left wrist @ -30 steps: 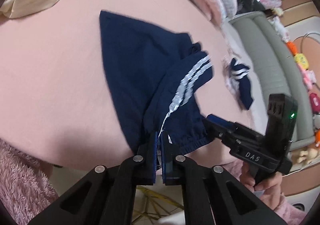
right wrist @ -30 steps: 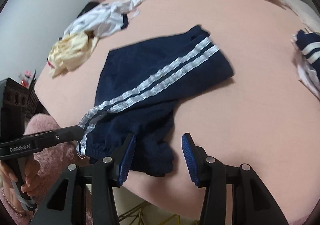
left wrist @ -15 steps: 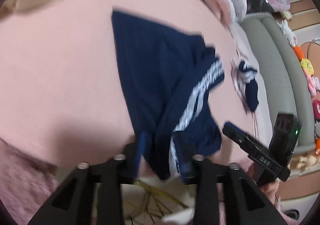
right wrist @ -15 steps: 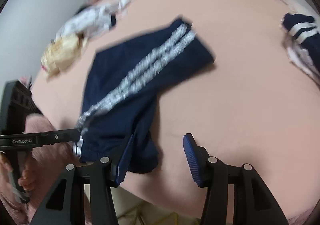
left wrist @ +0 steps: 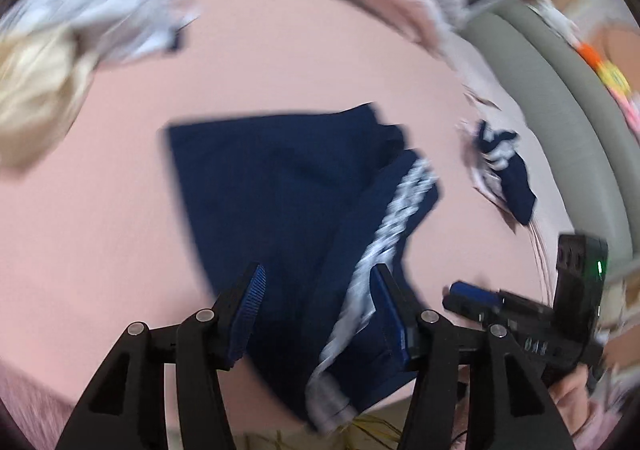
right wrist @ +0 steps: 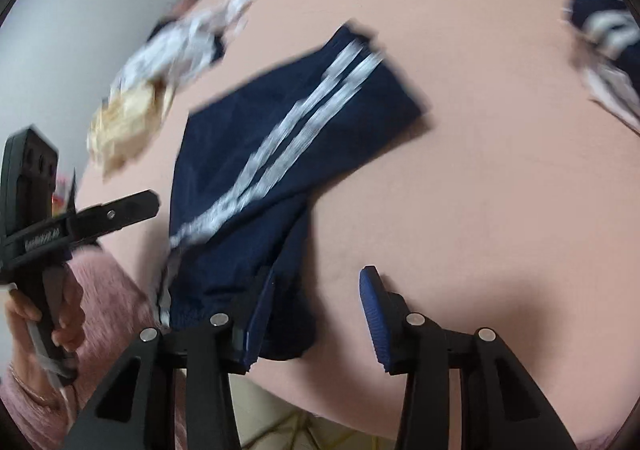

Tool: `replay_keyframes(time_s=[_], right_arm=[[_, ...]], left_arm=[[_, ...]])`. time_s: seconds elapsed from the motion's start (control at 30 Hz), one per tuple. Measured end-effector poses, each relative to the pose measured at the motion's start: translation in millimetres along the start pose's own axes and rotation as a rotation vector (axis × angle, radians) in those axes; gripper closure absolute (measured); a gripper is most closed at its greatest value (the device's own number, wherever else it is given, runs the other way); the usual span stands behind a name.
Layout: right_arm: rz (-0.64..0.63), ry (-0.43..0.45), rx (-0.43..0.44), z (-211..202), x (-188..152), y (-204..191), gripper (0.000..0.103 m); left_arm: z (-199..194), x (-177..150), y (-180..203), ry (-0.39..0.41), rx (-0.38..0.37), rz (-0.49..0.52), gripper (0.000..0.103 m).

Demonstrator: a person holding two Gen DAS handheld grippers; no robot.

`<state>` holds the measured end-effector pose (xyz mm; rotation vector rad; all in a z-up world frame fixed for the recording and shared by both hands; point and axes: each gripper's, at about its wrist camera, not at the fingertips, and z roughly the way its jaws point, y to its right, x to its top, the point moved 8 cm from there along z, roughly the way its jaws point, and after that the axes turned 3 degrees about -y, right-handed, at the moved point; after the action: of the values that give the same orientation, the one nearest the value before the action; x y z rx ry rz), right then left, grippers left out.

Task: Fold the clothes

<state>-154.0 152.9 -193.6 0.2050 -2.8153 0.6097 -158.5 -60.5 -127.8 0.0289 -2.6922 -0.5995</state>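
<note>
Left wrist view: the left gripper [left wrist: 316,308] stands apart, jaws just opened, navy shorts [left wrist: 280,202] lying slack between them untouched on the pink bed [left wrist: 100,210]. Right gripper [right wrist: 316,314], half spread and narrowing, grips nothing. Farther off left lies a cream garment [right wrist: 128,122], far right striped navy clothing [right wrist: 604,30].

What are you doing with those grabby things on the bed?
A person is folding navy shorts with white stripes on a pink bed, using two hand-held grippers. The left gripper has just been opening its jaws, with the waistband lying loose between them. The right gripper hangs open over the shorts' edge, gripping nothing. More clothes wait farther back.
</note>
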Motion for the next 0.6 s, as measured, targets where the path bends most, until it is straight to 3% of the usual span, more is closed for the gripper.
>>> replay_keyframes(time_s=[0.13, 0.23, 0.3, 0.43, 0.47, 0.5, 0.6], right_arm=[[0.097, 0.045, -0.006, -9, 11, 36, 0.06], [0.105, 0.035, -0.02, -1, 24, 52, 0.06], [0.101, 0.027, -0.021, 7, 34, 59, 0.06], [0.058, 0.036, -0.018, 21, 53, 50, 0.06], [0.05, 0.037, -0.015, 23, 55, 49, 0.06], [0.041, 0.039, -0.013, 26, 57, 48, 0.06], [0.023, 0.051, -0.001, 27, 60, 47, 0.06]], left_arm=[[29, 21, 51, -0.003, -0.034, 0.125, 0.052], [54, 36, 72, 0.02, 0.048, 0.218, 0.052], [69, 52, 72, 0.024, 0.067, 0.199, 0.052], [95, 62, 64, -0.05, 0.045, 0.172, 0.054], [100, 61, 64, -0.073, 0.036, 0.185, 0.083], [103, 59, 64, -0.086, 0.041, 0.192, 0.101], [96, 59, 63, -0.068, 0.022, 0.195, 0.101]])
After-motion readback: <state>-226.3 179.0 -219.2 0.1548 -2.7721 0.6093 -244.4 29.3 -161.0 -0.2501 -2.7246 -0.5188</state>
